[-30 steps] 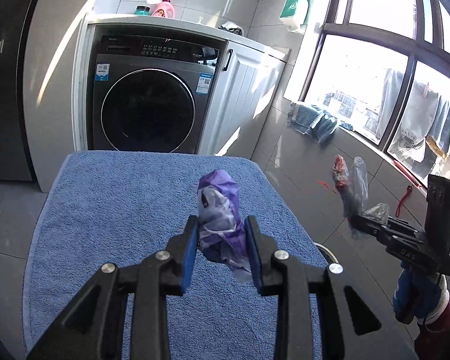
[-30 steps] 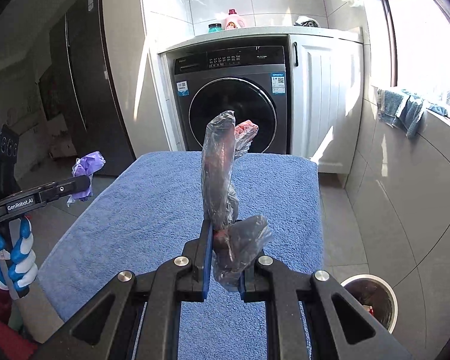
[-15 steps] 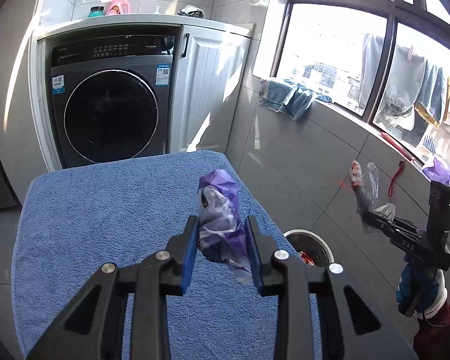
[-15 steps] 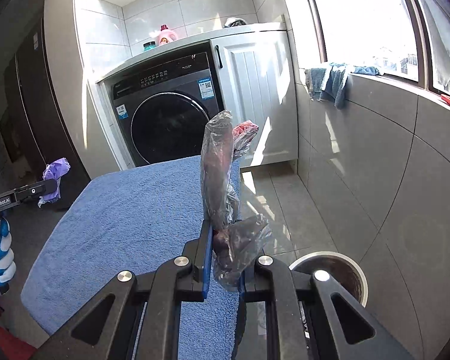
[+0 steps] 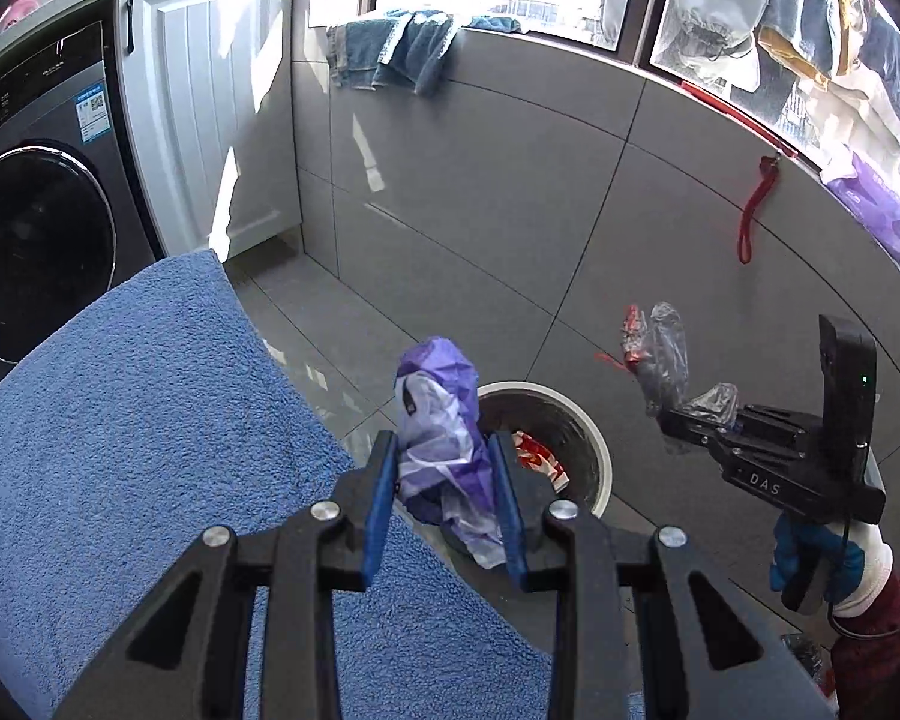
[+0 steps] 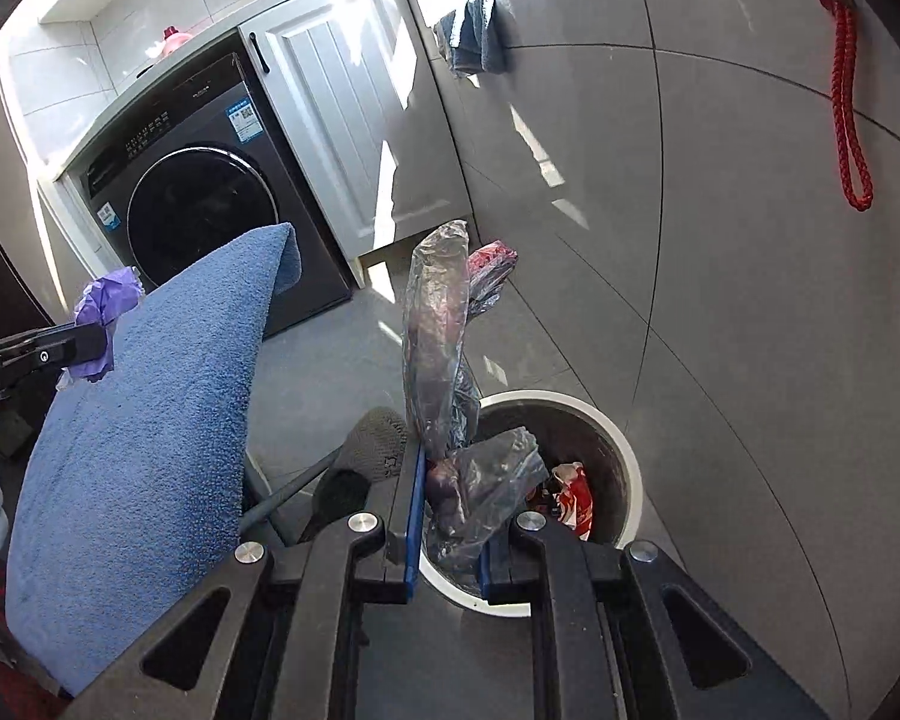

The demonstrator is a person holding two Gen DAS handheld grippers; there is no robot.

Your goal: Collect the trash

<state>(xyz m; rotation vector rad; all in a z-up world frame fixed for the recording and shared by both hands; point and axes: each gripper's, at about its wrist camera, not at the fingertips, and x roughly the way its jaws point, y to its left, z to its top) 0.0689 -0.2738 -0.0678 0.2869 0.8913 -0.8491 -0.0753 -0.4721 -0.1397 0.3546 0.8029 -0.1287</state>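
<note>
Your left hand-held gripper [image 5: 444, 480] is clamped on a crumpled purple plastic bag [image 5: 441, 420], white patches on it, sticking up past the fingertips. Your right hand-held gripper [image 6: 450, 510] is clenched on a clear plastic wrapper [image 6: 438, 348], dark contents, red scrap at the top. The white-rimmed trash bin [image 6: 621, 450] sits just ahead of and below both, with red-white litter inside. Only the right view shows a grey mesh object left of its fingers. The blue towel-covered surface [image 5: 120, 450] lies left of both.

A home laundry room it was: washing machine [image 6: 210, 228] under a tiled counter, clothes [image 5: 720, 18] drying outside the window.
</note>
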